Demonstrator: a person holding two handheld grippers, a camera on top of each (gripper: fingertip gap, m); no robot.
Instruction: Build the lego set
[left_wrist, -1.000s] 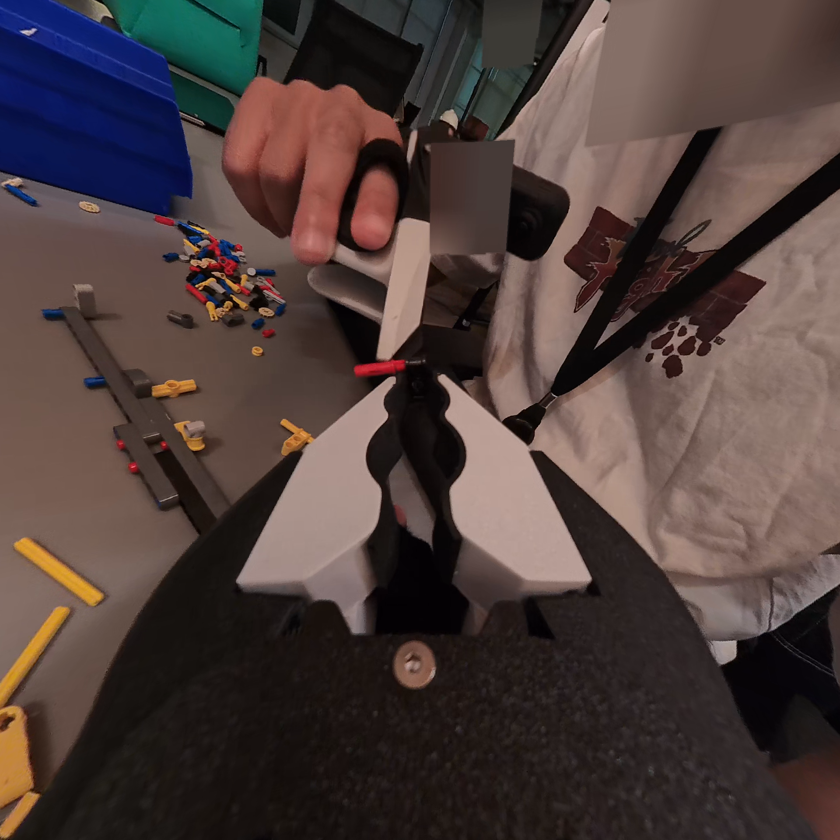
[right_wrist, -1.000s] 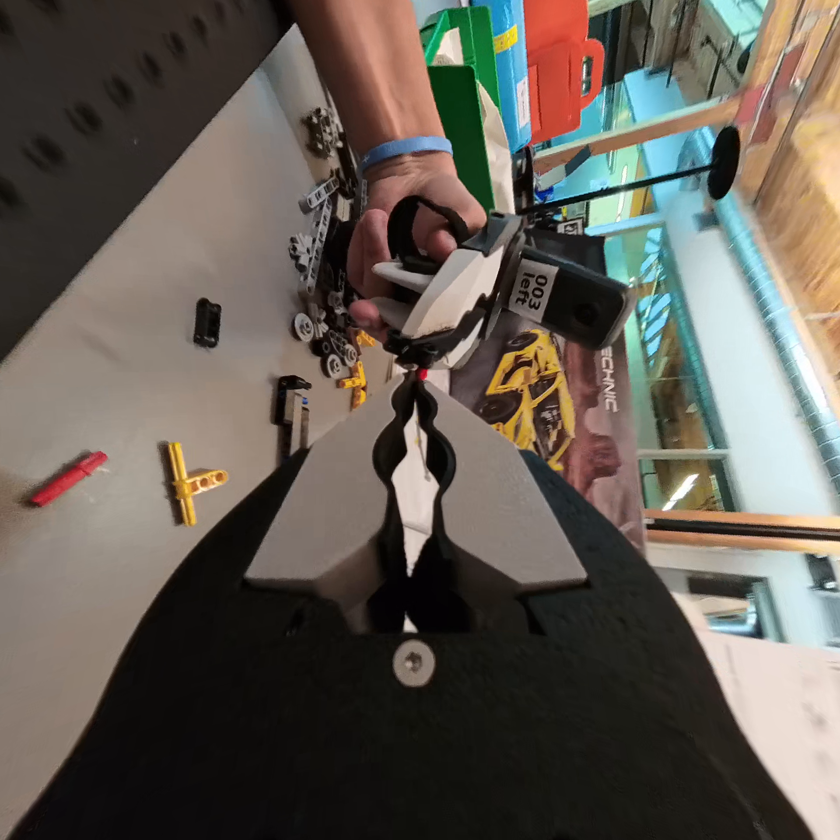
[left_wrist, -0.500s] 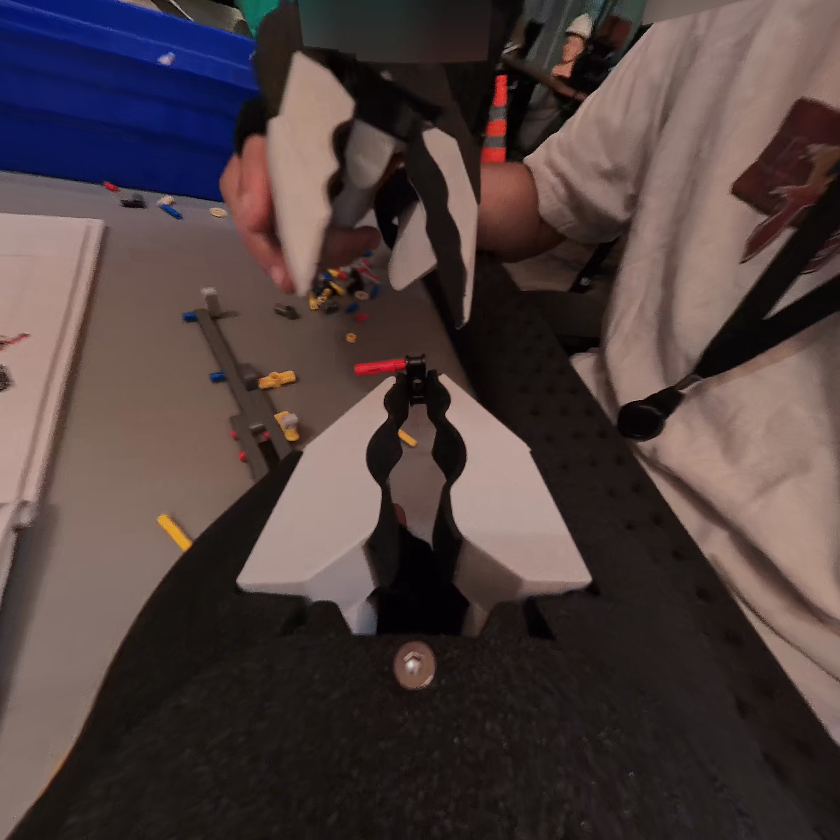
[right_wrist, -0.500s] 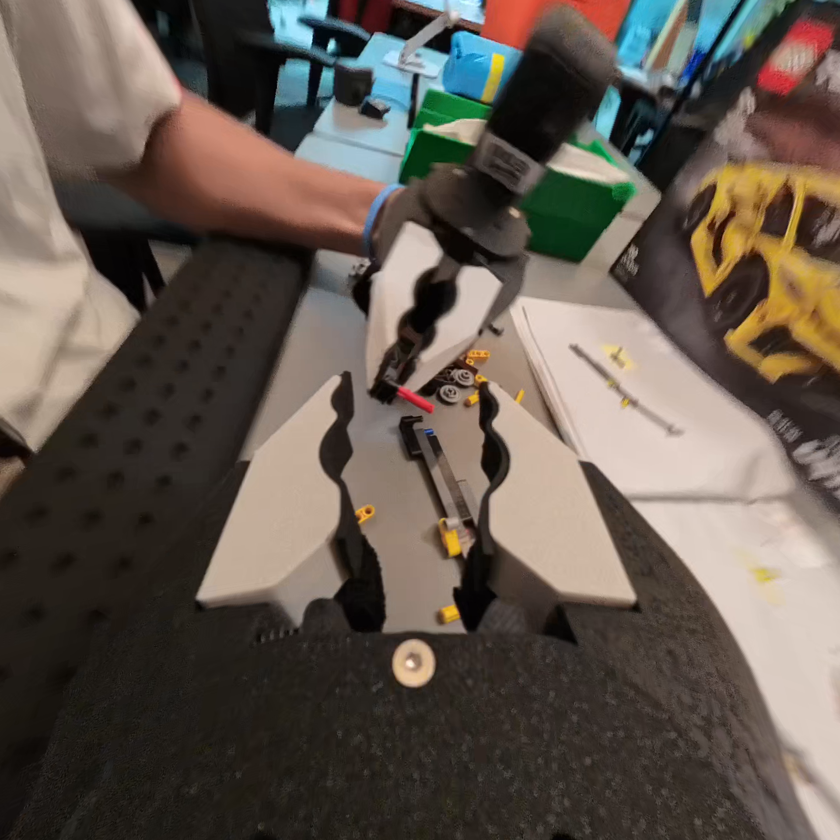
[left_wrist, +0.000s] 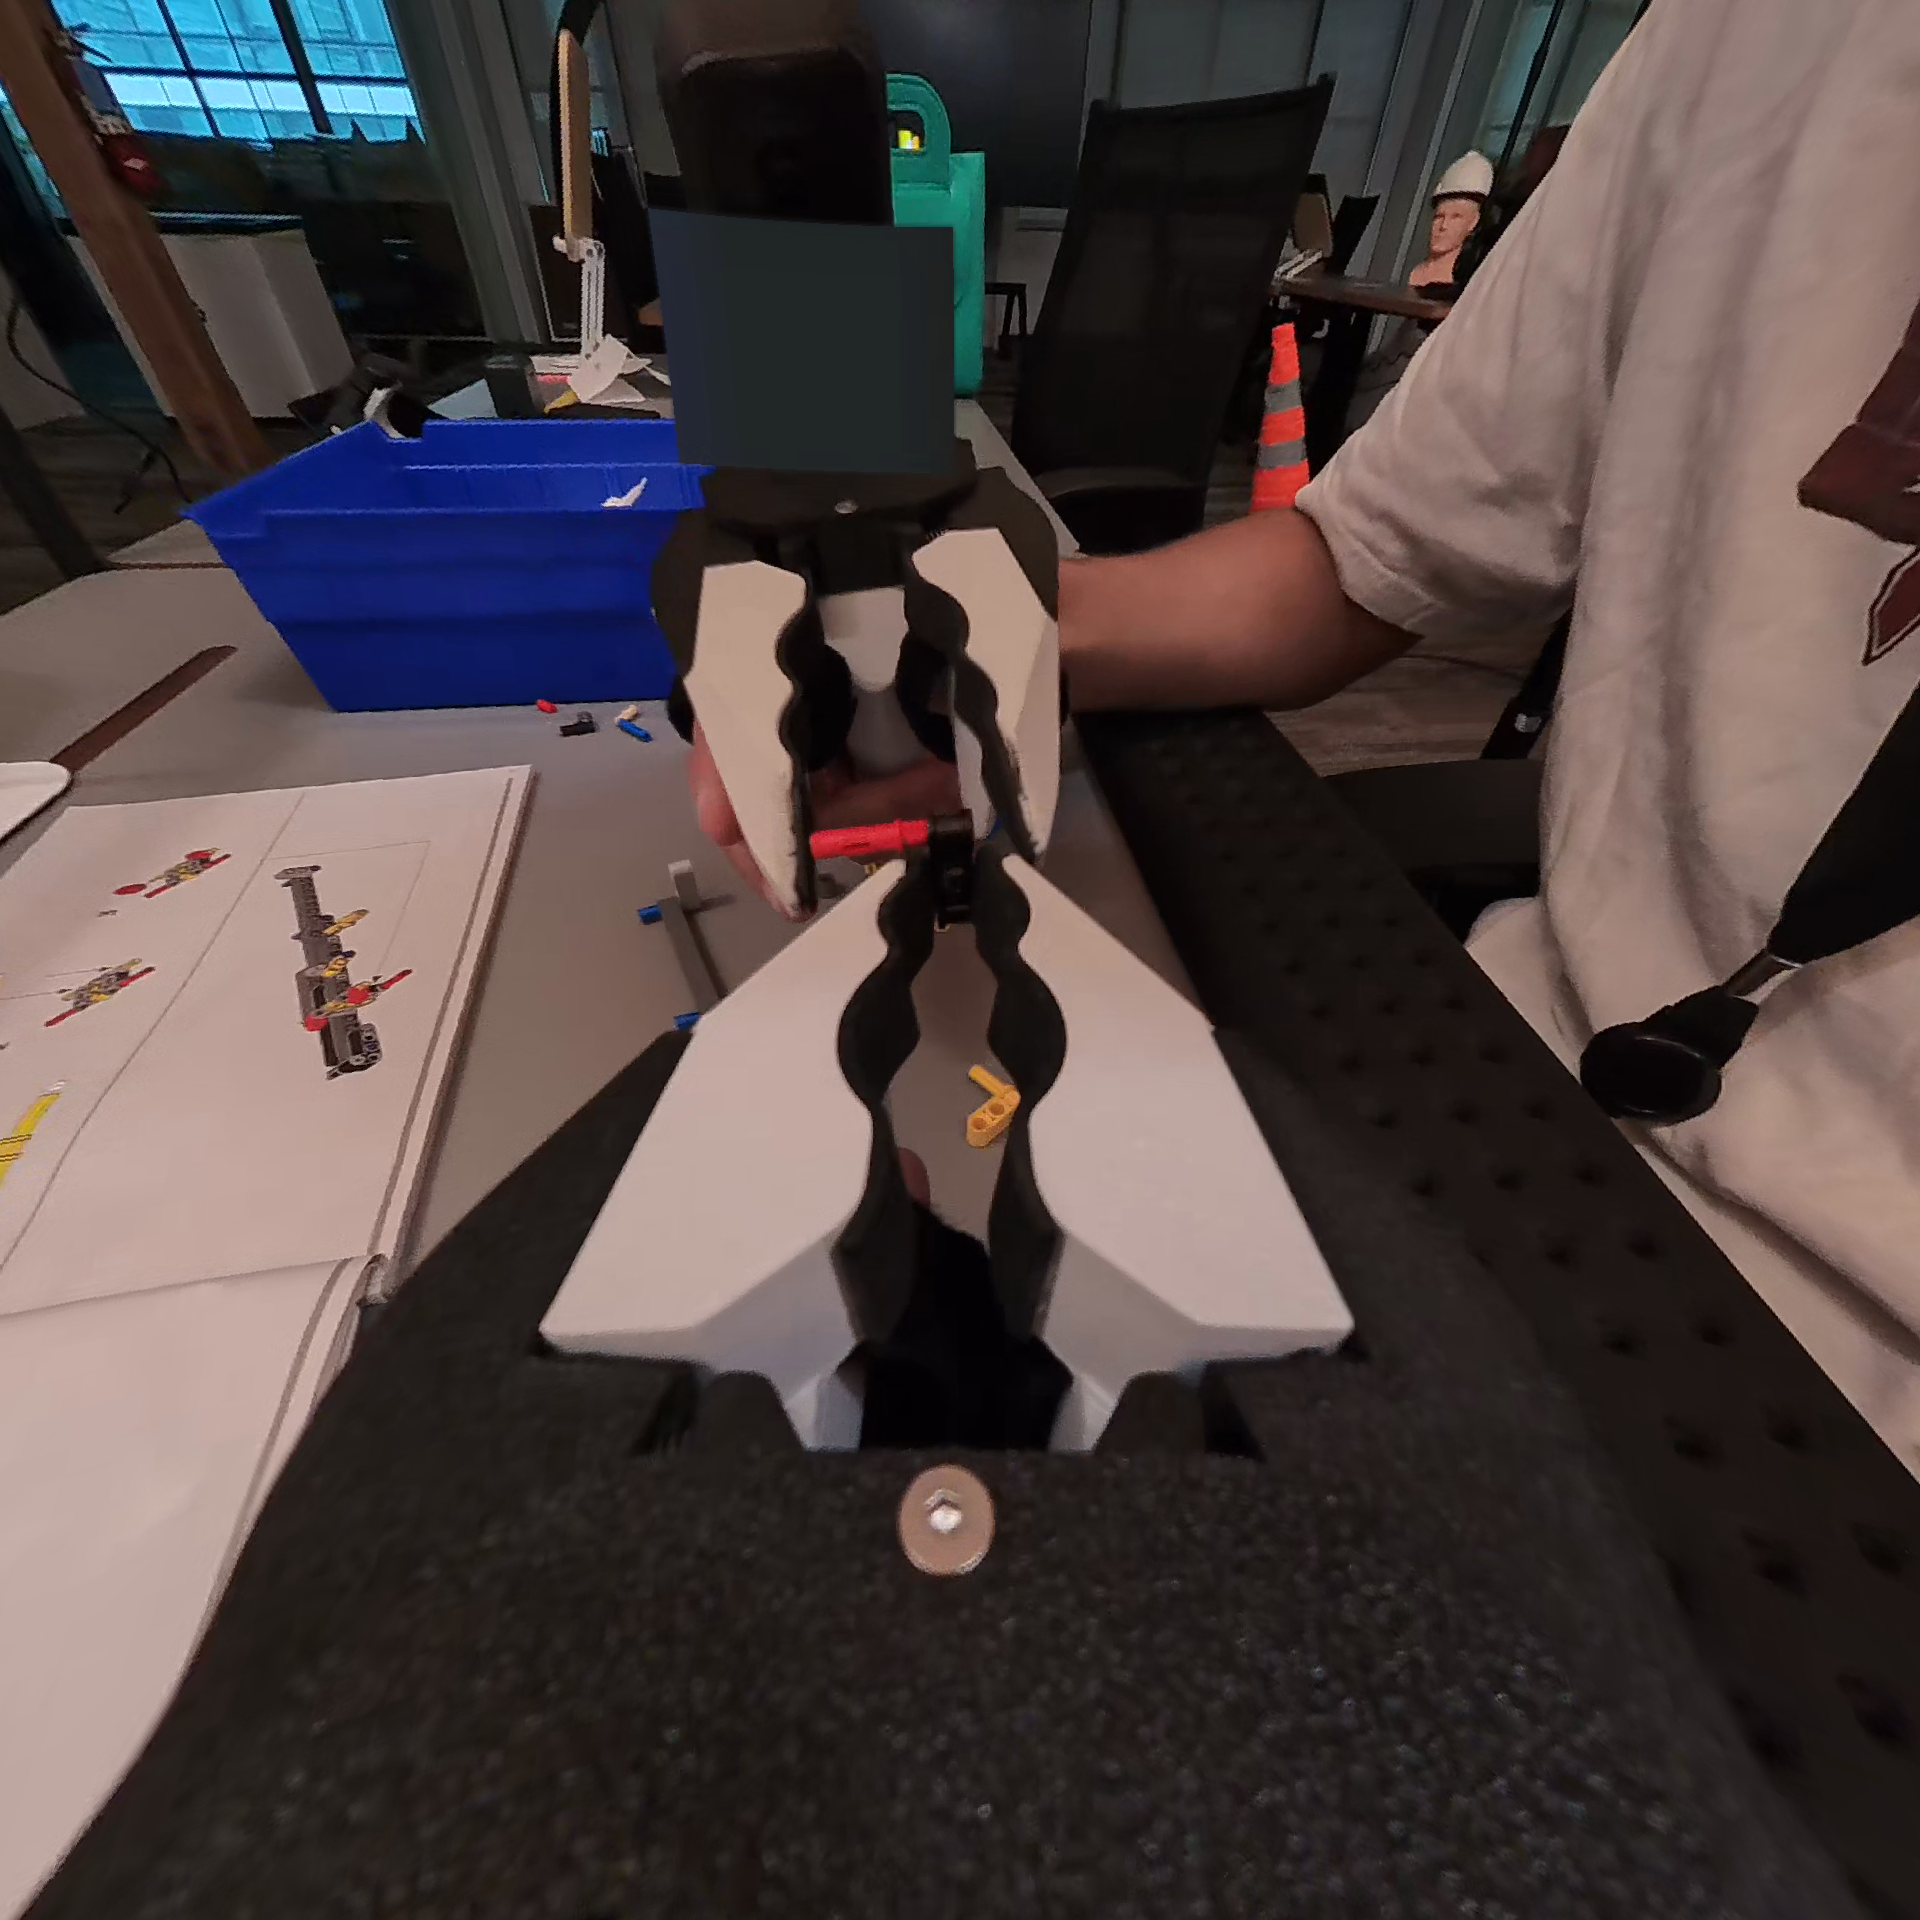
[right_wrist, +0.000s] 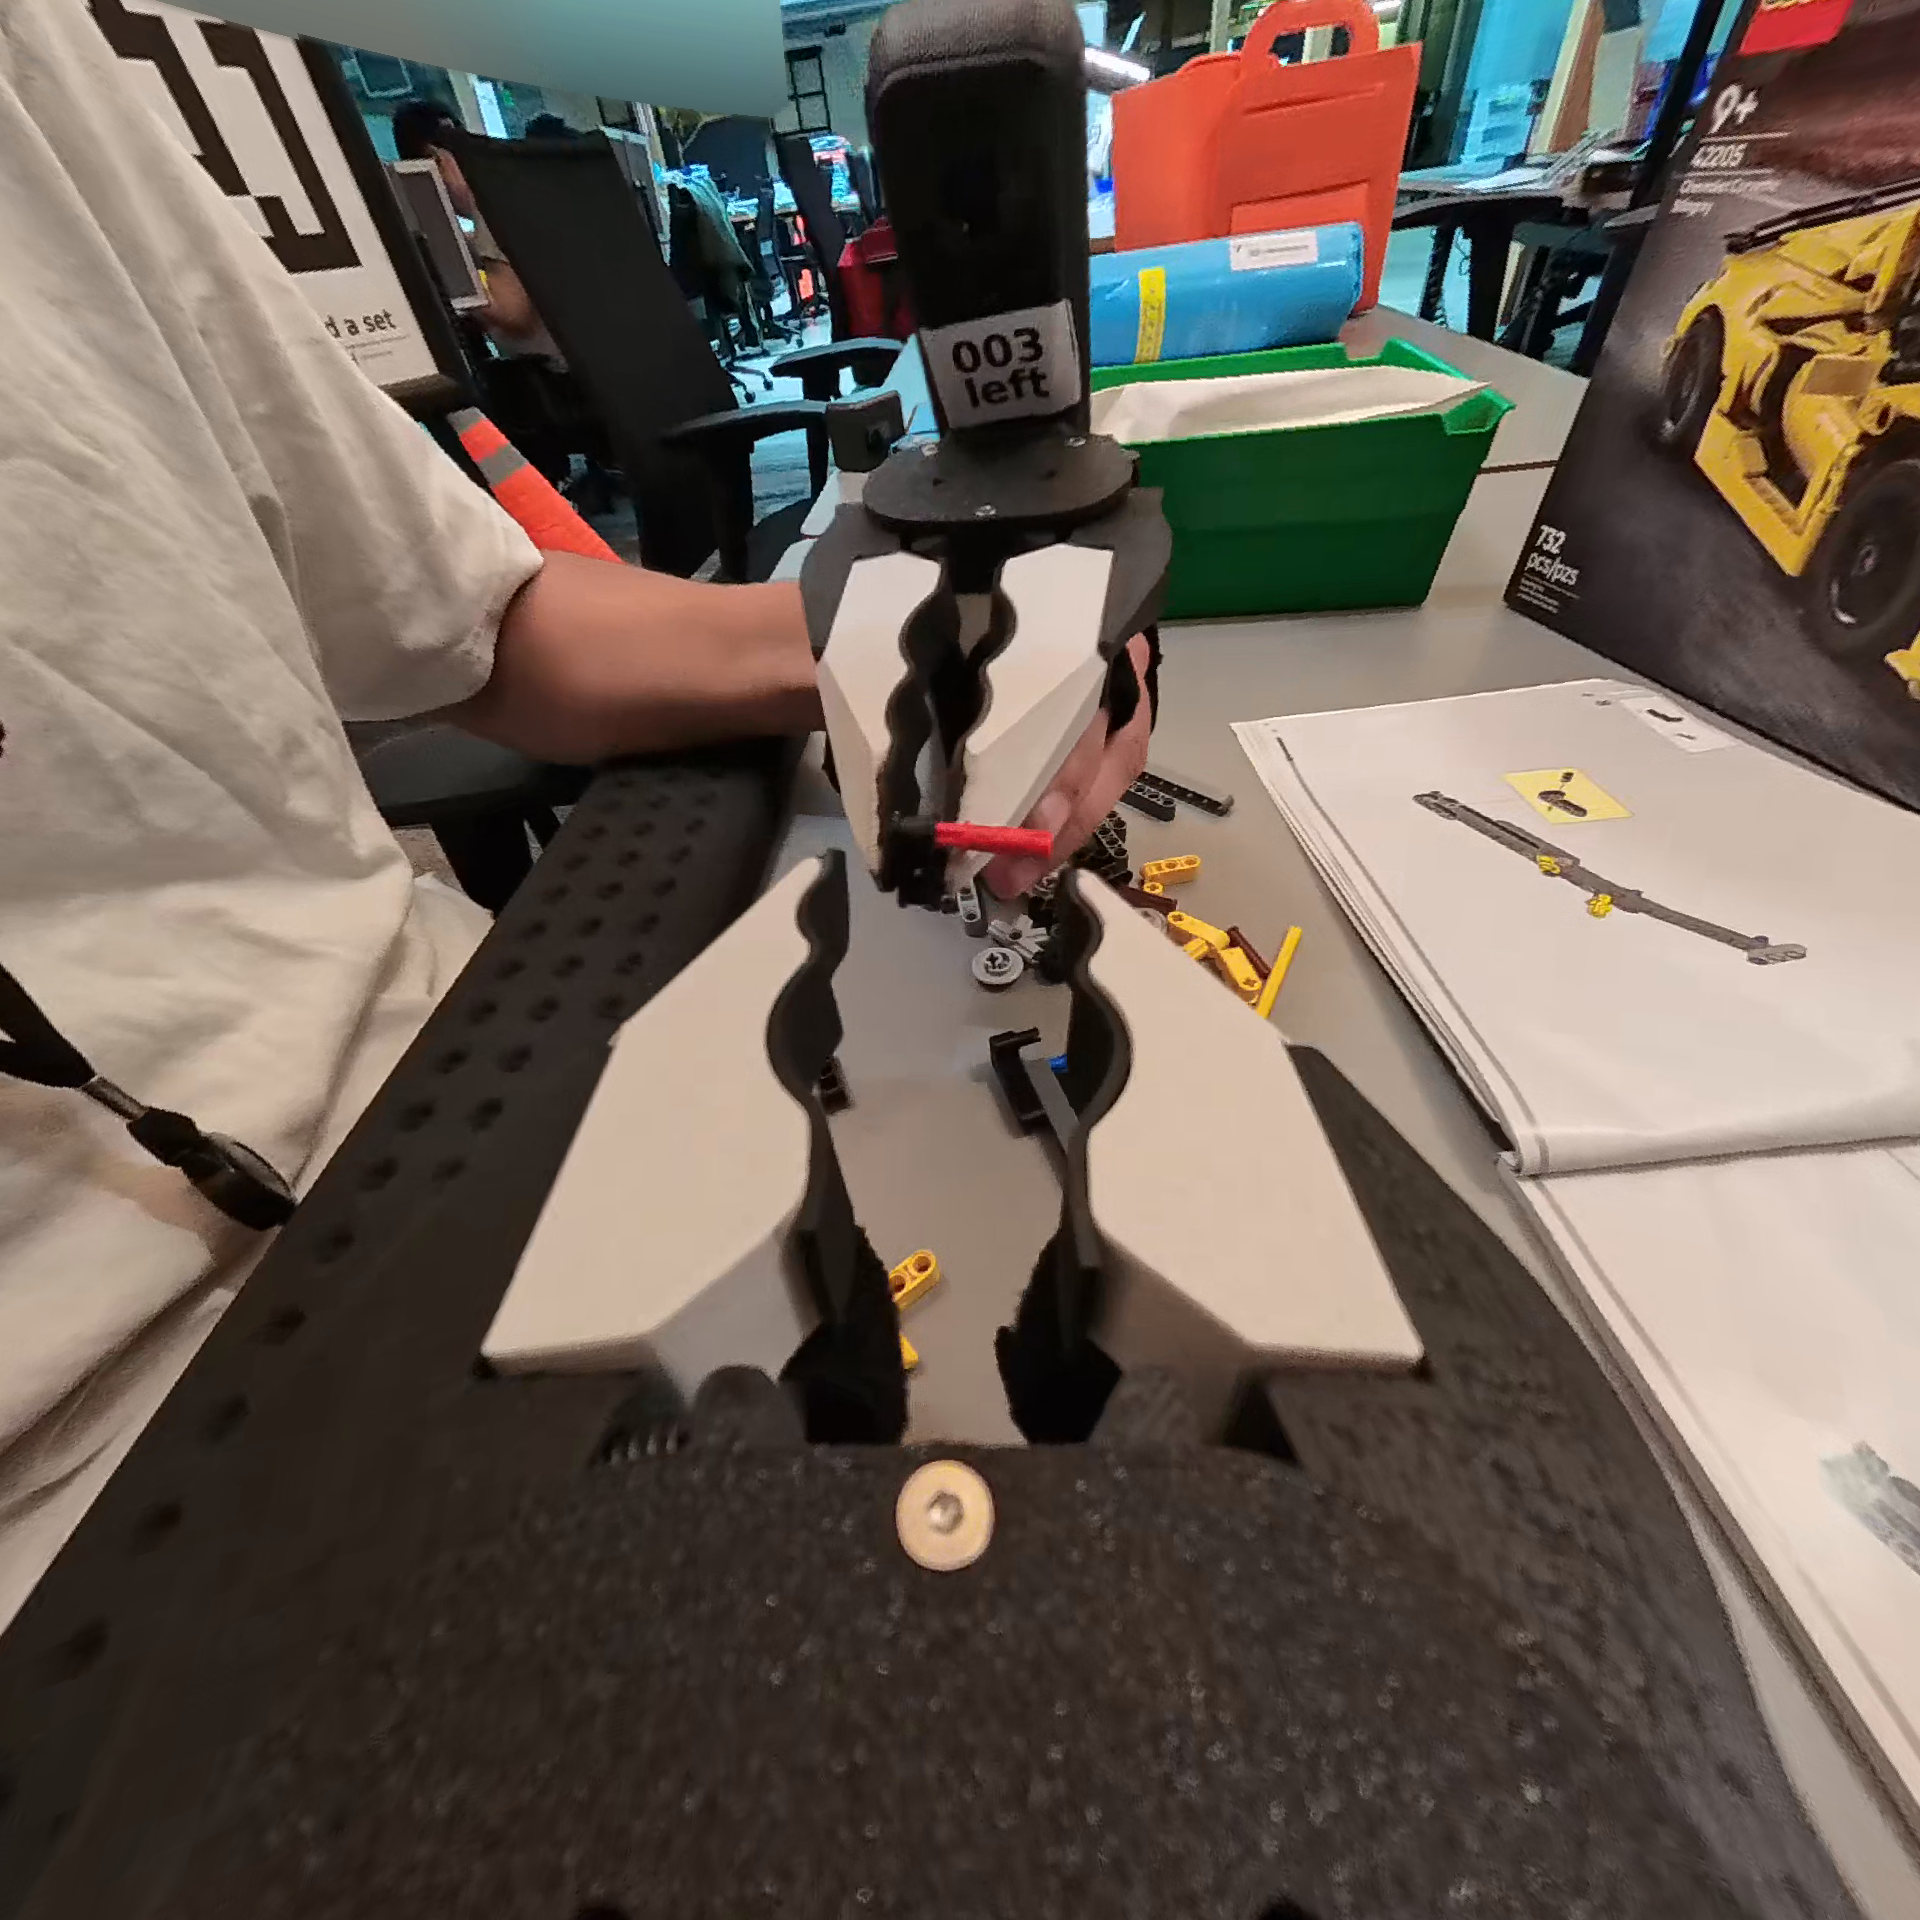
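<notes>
Grey bench (right_wrist: 1351, 665) is carrying loose pieces, an open instruction booklet (left_wrist: 239, 1029) and a blue bin (left_wrist: 447, 582) near its far edge. Both grippers are hanging above it, tips meeting. The left gripper (left_wrist: 951, 883) is pinching a small black connector (left_wrist: 951, 868) with a red axle (left_wrist: 868, 837) sticking out sideways, level, toward the booklet. The right gripper (right_wrist: 945, 914), clamped a second ago, is now standing spread, facing the axle.

Light: dim, even indoor glow, soft shadows | Glare: pale window panes far beyond the fingers | Blur: slight smear right of the fingertips | Edges: strong wide-angle bending, background soft
</notes>
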